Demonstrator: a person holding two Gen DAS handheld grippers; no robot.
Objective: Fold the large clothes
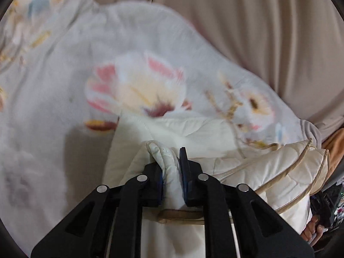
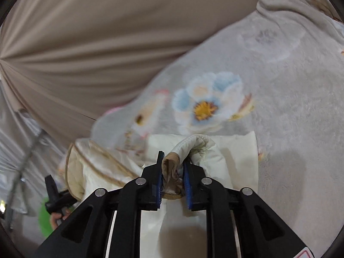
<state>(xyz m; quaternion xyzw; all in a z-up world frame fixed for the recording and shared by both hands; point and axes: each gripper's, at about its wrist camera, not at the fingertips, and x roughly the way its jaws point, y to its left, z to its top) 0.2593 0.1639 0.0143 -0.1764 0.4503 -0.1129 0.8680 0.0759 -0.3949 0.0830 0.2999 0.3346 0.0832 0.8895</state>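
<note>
Beige pleated fabric (image 1: 258, 32) fills the background behind a grey fleece blanket (image 1: 53, 75) printed with flowers, which is spread beneath everything else. On that blanket a cream quilted garment (image 1: 247, 172) with tan piping is held up at two points. A rolled cream fold of the garment is pinched by the left gripper (image 1: 172, 167), its jaws clenched on the cloth. A tan-edged bunch of the same garment is grasped by the right gripper (image 2: 173, 167), the cloth squeezed between its blue pads (image 2: 187, 182). Layered, piped edges of the garment are seen hanging to the right in the left wrist view and to the left in the right wrist view. A large pink and white flower (image 1: 139, 86) is printed on the blanket just beyond the left gripper, and a blue flower (image 2: 208, 103) with a yellow centre just beyond the right one. Parts of both views are blurred.
</note>
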